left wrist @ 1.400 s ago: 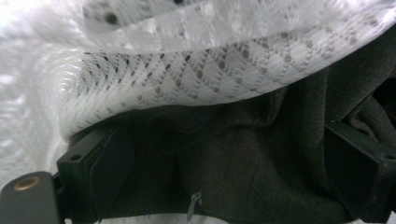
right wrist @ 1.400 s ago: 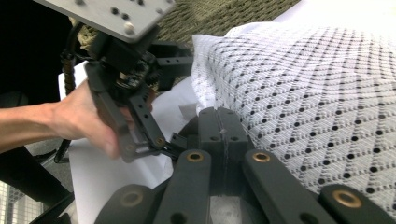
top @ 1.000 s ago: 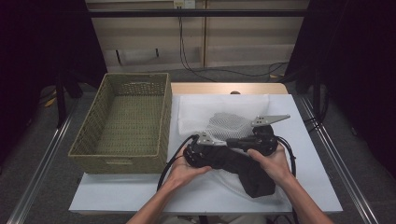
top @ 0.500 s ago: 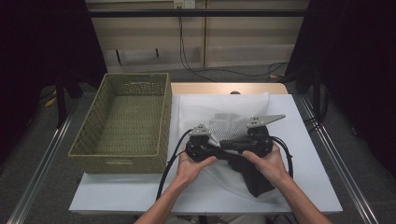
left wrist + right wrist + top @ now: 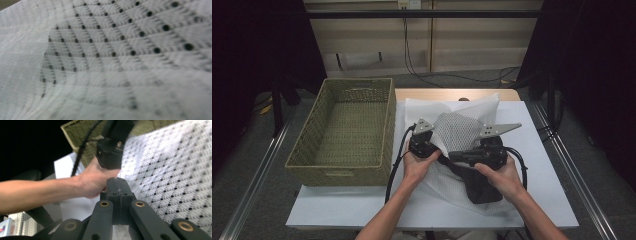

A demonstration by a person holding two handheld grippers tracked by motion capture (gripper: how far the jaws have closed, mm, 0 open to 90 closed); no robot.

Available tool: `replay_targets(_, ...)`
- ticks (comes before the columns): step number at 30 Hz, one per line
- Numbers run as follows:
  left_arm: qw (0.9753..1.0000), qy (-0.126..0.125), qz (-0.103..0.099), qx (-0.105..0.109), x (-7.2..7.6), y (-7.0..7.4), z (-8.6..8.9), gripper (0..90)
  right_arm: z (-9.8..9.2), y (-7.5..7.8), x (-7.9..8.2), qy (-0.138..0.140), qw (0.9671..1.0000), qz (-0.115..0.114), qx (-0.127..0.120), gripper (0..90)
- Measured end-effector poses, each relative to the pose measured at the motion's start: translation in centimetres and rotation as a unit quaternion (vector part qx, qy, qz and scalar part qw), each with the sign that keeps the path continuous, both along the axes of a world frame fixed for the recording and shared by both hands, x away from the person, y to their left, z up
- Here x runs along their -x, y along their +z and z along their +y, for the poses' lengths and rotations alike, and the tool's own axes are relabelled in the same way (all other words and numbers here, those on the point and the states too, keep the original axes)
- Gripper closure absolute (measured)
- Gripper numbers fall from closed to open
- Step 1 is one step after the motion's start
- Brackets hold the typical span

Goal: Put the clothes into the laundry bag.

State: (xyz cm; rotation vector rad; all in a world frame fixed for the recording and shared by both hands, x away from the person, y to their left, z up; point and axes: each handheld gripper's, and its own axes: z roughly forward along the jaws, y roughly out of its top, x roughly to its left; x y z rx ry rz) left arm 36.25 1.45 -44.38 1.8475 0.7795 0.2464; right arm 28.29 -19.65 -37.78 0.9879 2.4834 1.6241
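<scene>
Now the mesh cloth hangs between both grippers at table centre: right gripper is pinched closed on its edge, left gripper grip can't be told, approx. equally near.

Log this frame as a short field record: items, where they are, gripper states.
cloth: white mesh cloth, part lifted, on the table
basket: wicker basket, left of cloth
left gripper: at cloth's left edge, state unclear
right gripper: jaws closed, pressed against the cloth; whether cloth is pinched between them is unclear
pouch: dark pouch under right hand
</scene>
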Motion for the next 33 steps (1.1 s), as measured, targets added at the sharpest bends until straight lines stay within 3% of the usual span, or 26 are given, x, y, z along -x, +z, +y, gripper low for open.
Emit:
replay_targets(3, 0.9999, 0.005, 0.002, -0.016, -0.3, -0.5, 0.2, 76.3, -0.4, -0.7, -0.3, -0.006, 0.9998, 0.009, 0.015, 90.0)
replay_targets(7, 0.9981, 0.005, -0.003, -0.061, -0.4, -1.6, 0.0, 75.2, -0.7, -1.4, -0.5, -0.008, 0.9995, 0.016, 0.027, 90.0)
replay_targets(10, 0.9976, 0.001, 0.014, -0.068, -0.6, -2.5, 0.1, 73.5, -0.9, -1.9, -0.5, -0.010, 0.9990, 0.023, 0.037, 90.0)
replay_targets(12, 0.9967, 0.004, 0.004, -0.081, -0.4, -2.7, 0.1, 71.9, -1.0, -2.0, -0.6, -0.013, 0.9990, 0.025, 0.035, 90.0)
replay_targets(17, 0.9963, -0.013, 0.006, -0.085, 0.2, -2.1, 0.6, 60.9, -1.1, -2.2, -0.8, -0.014, 0.9987, 0.023, 0.042, 90.0)
replay_targets(18, 0.9966, -0.011, -0.002, -0.082, 0.5, -2.0, 0.7, 58.4, -1.1, -2.2, -0.8, -0.017, 0.9987, 0.024, 0.043, 90.0)
replay_targets(20, 0.9977, -0.020, 0.004, -0.065, 0.9, -1.8, 1.0, 50.7, -1.2, -2.2, -0.9, -0.017, 0.9987, 0.023, 0.042, 90.0)
replay_targets(24, 0.9980, -0.022, -0.005, -0.060, 2.2, -0.9, 1.4, 39.1, -1.4, -2.2, -1.1, -0.021, 0.9987, 0.022, 0.041, 90.0)
replay_targets(28, 0.9956, -0.052, -0.008, -0.077, 3.3, 0.0, 2.5, 35.0, -1.6, -2.0, -1.0, -0.023, 0.9988, 0.020, 0.038, 90.0)
replay_targets(29, 0.9949, -0.049, -0.013, -0.088, 3.5, 0.2, 2.7, 35.5, -1.7, -2.0, -1.0, -0.024, 0.9989, 0.018, 0.036, 90.0)
replay_targets(30, 0.9958, -0.052, -0.010, -0.074, 3.7, 0.3, 2.9, 35.4, -1.7, -2.0, -1.0, -0.024, 0.9989, 0.019, 0.035, 90.0)
replay_targets(31, 0.9957, -0.055, -0.008, -0.074, 3.9, 0.4, 3.1, 35.3, -1.7, -2.0, -1.1, -0.023, 0.9990, 0.017, 0.036, 90.0)
replay_targets(33, 0.9946, -0.058, -0.025, -0.082, 4.6, 0.7, 3.4, 36.3, -1.7, -2.0, -1.2, -0.026, 0.9988, 0.019, 0.037, 90.0)
